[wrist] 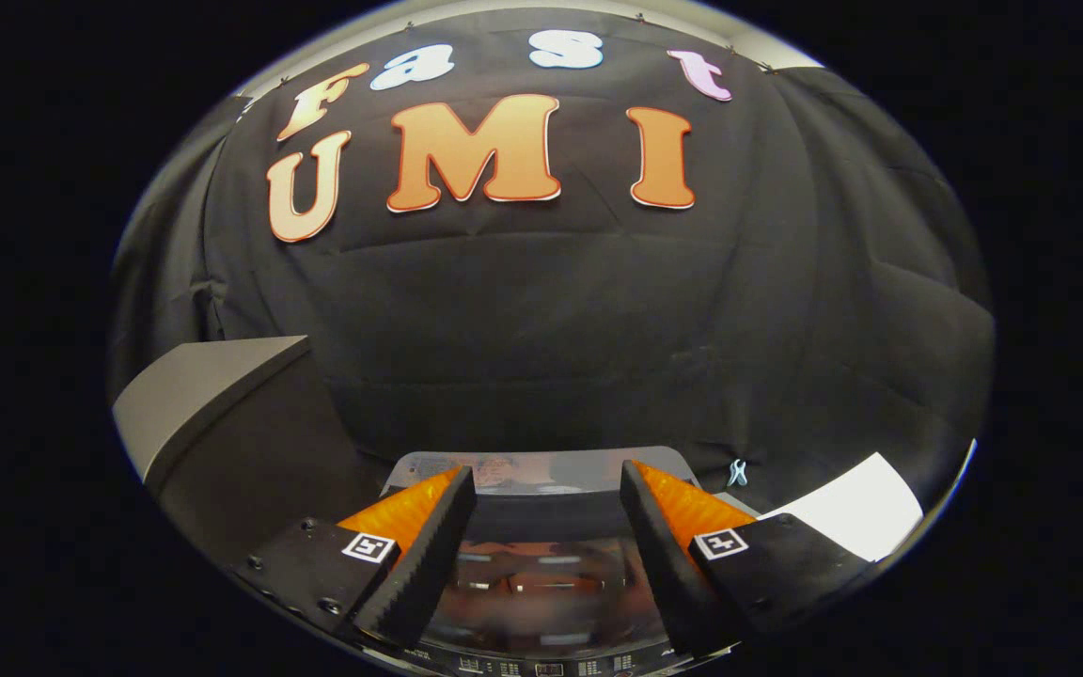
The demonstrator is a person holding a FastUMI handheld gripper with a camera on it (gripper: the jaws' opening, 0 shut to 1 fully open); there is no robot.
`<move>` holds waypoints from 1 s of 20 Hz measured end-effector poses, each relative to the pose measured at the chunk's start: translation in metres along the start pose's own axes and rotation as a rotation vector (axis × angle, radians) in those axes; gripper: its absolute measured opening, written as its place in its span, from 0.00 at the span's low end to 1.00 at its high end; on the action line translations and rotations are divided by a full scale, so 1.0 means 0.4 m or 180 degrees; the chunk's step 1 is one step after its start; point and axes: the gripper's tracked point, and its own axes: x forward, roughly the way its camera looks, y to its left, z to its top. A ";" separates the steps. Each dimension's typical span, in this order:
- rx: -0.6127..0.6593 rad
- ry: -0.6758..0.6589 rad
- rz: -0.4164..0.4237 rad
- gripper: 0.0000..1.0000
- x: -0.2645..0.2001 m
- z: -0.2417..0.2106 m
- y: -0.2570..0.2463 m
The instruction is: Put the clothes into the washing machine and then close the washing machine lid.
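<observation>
Washing machine lid (541,574) is sitting closed and flat under the claw, glossy and see-through-ish, mirroring the booth lights and some orange shapes. Its far edge, a pale strip with faint print too blurred to make out, is lying at 12 o'clock from the fingertips, just beyond them. Control panel (551,668) with small markings is running along the near edge at 6 o'clock, too small to make out.

Clothes: cannot tell whether any are lying under the lid, reflections are masking whatever is inside.

Claw (549,489) is hanging just above the lid, fingers spread wide, nothing between them but the lid surface below. Left finger (424,555) is pointing toward 1 o'clock, right finger (664,555) toward 11, tips well apart. Cannot tell if the tips are touching the lid or hovering. A small square marker is sitting on each finger body.

Going outward: a small pale clip (737,472) is hanging on the black cloth wall at 2 o'clock from the right fingertip, near the lid's far right corner. A white panel (856,512) is lying at 3 o'clock, beside the machine. A grey box-like block (198,400) is standing at 10 o'clock, well apart from the left finger. Black cloth wall (551,329) is filling everything beyond the machine.
</observation>
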 end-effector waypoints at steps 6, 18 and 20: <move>-0.0038 0.0009 0.0026 0.99 -0.031 -0.020 0.001; 0.0105 -0.0582 -0.0233 0.99 -0.348 0.164 0.071; 0.0165 -0.0689 -0.0212 0.99 -0.416 0.204 0.085</move>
